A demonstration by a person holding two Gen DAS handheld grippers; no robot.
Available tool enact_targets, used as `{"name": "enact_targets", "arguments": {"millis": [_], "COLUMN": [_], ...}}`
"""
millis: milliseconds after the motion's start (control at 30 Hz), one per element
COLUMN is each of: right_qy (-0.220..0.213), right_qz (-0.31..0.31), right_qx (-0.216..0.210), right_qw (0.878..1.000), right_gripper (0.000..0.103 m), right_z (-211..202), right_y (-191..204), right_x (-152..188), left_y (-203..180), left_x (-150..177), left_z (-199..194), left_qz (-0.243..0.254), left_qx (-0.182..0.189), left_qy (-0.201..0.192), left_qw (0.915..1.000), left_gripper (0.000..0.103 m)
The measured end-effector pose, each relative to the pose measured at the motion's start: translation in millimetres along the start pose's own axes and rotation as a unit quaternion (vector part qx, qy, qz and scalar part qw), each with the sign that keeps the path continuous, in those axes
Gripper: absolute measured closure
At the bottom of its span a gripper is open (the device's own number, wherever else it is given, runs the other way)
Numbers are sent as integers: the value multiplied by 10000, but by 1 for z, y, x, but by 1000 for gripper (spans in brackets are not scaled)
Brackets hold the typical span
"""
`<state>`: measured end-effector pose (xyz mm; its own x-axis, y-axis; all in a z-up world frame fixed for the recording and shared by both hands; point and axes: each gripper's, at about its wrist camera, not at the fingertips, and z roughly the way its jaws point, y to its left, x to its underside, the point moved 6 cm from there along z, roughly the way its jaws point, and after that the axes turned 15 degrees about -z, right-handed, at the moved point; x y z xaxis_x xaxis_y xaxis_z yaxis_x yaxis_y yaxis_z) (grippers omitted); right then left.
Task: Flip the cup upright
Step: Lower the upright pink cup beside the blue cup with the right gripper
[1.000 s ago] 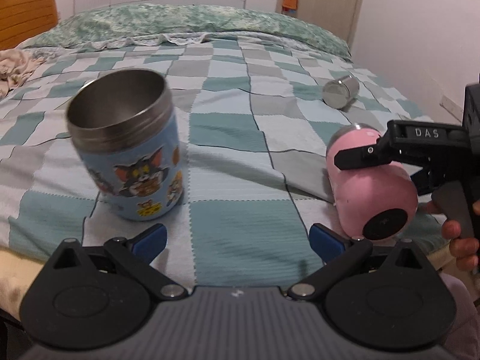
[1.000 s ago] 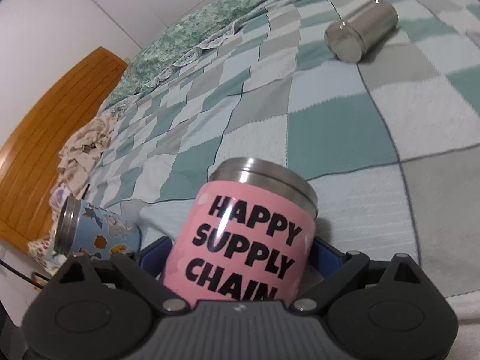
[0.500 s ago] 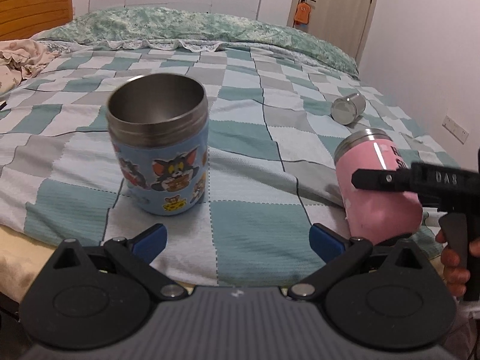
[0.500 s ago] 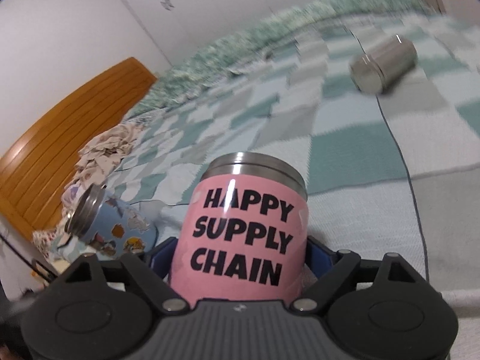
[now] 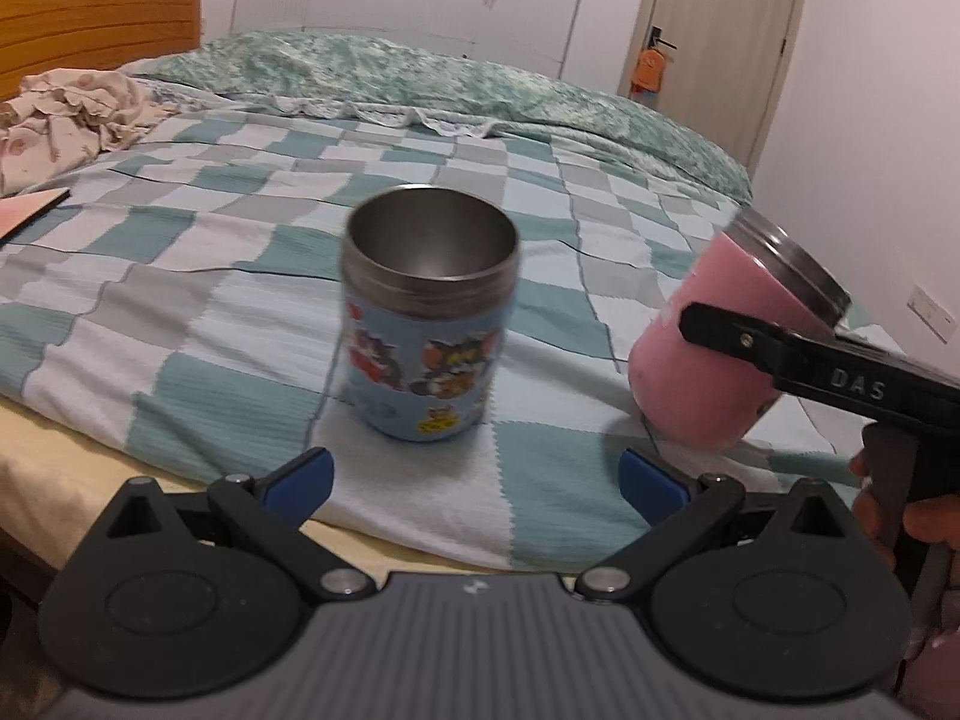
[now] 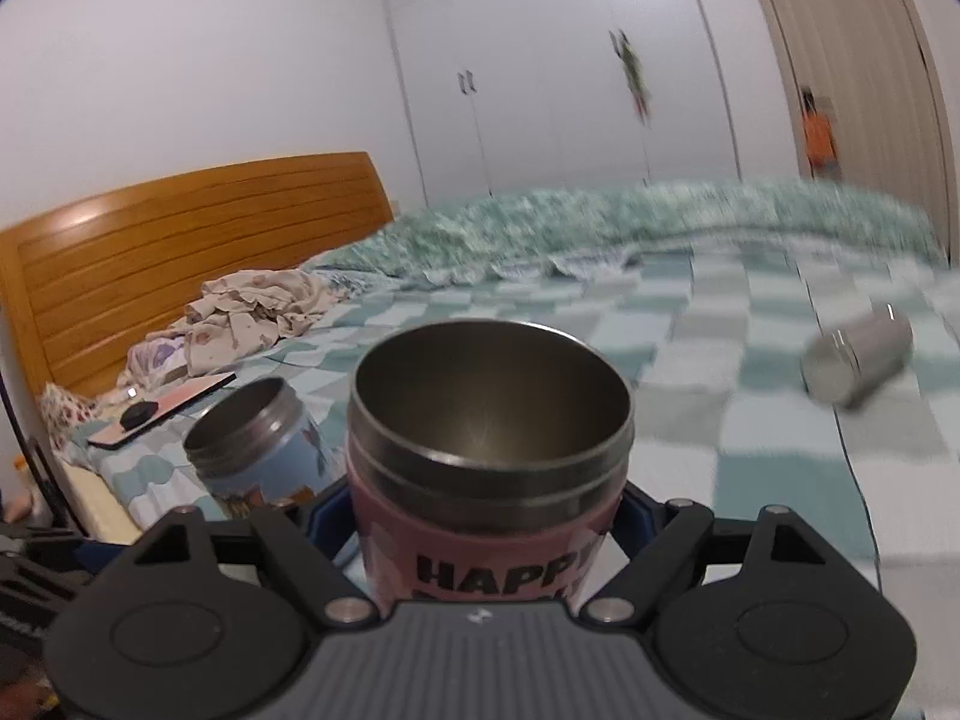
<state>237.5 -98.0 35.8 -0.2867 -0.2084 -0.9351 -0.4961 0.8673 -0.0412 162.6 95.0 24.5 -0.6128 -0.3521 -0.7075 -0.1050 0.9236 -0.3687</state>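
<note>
Pink cup (image 6: 489, 468) sits pinched in the right gripper (image 6: 480, 516), tilted beside the upright blue cartoon cup (image 5: 429, 324); the left gripper (image 5: 474, 474) gapes wide before that blue cup.

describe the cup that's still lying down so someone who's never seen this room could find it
Look at the checkered bed cover, out on its right side, well beyond the pink cup held in the right gripper. The bare steel cup lies there on its side. Unlike the pink cup and the upright blue cartoon cup, it has no coloured wrap.
</note>
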Motion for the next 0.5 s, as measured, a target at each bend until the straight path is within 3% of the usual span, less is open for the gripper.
{"name": "enact_targets", "arguments": {"millis": [233, 467, 500], "right_qy": [-166, 432, 344], "right_qz": [-647, -987, -1038], "right_qx": [240, 393, 402], "right_qw": [9975, 9934, 9932], "right_gripper": [19, 19, 19], "right_z": [22, 57, 58], "right_y": [34, 46, 47], "right_x": [-19, 6, 10], "left_y": [20, 33, 33], "left_x": [-8, -8, -8], "left_z": [-3, 1, 1], "left_qz": [-91, -108, -101], "left_qx": [-172, -305, -323], "left_qy": [-188, -237, -254], "left_qw": [9996, 9992, 9991], "left_gripper": [0, 0, 0]}}
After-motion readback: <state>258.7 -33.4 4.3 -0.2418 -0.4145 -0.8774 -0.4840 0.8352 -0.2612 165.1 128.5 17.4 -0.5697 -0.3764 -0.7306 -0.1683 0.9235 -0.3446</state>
